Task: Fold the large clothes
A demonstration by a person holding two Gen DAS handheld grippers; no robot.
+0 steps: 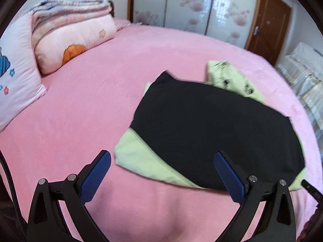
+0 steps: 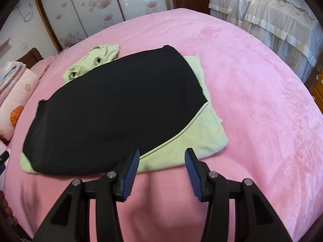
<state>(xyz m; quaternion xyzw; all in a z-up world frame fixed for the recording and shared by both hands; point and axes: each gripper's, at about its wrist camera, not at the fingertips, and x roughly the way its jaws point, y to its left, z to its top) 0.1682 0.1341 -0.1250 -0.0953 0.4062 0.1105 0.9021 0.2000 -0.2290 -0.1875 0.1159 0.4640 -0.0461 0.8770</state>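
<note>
Here my left gripper hangs above the pink bed with its jaws spread wide and nothing between them, while my right gripper has its jaws partly apart, also empty, just over the near edge of the clothes. The black garment lies folded flat on top of the pale green garment, near the middle of the bed, well apart from the pillows.

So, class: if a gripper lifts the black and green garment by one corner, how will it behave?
The garment will probably droop: it lies flat in soft layers. Likely light, being thin. The fold may slip apart, as nothing pins it.
</note>
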